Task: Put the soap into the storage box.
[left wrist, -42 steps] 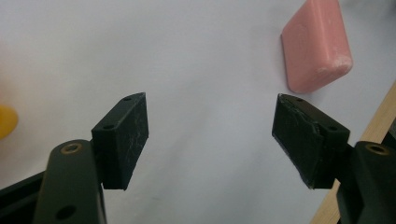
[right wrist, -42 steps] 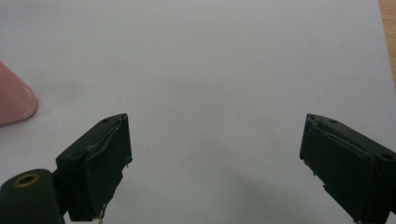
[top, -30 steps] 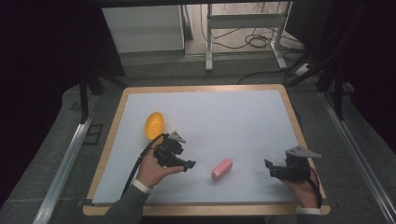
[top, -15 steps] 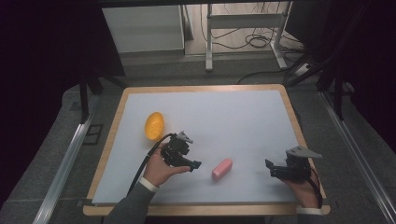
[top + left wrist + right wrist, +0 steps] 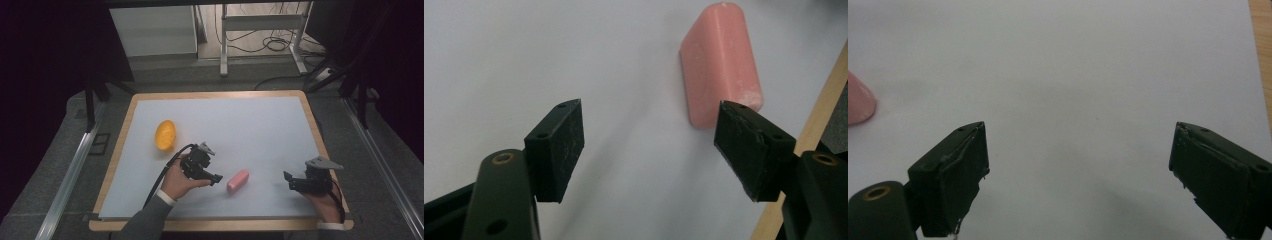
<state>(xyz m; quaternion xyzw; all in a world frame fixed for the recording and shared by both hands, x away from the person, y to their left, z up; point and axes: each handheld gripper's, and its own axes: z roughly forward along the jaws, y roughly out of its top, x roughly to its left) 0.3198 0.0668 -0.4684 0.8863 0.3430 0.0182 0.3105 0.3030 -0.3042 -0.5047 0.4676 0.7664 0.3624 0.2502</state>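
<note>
A desk with a pale sheet and a wooden rim is seen from above. A person's two forearms come in from the bottom edge, each hand holding a black claw.

The left claw lies low over the sheet near the front middle, pointing toward a pink bar just beside its tips. In the left gripper view, this claw stands wide apart with nothing between its jaws. The bar lies flat on the sheet just ahead, nearer the right-hand jaw, whose tip overlaps the bar's near end in the picture; whether they touch cannot be told.

The right claw rests near the front right corner, pointing left toward the bar, well apart from it. In the right gripper view, its jaws are also wide apart over bare sheet, and the bar's rounded end peeks in at the left edge.

An orange oval thing lies on the sheet behind and to the left of the left hand.
</note>
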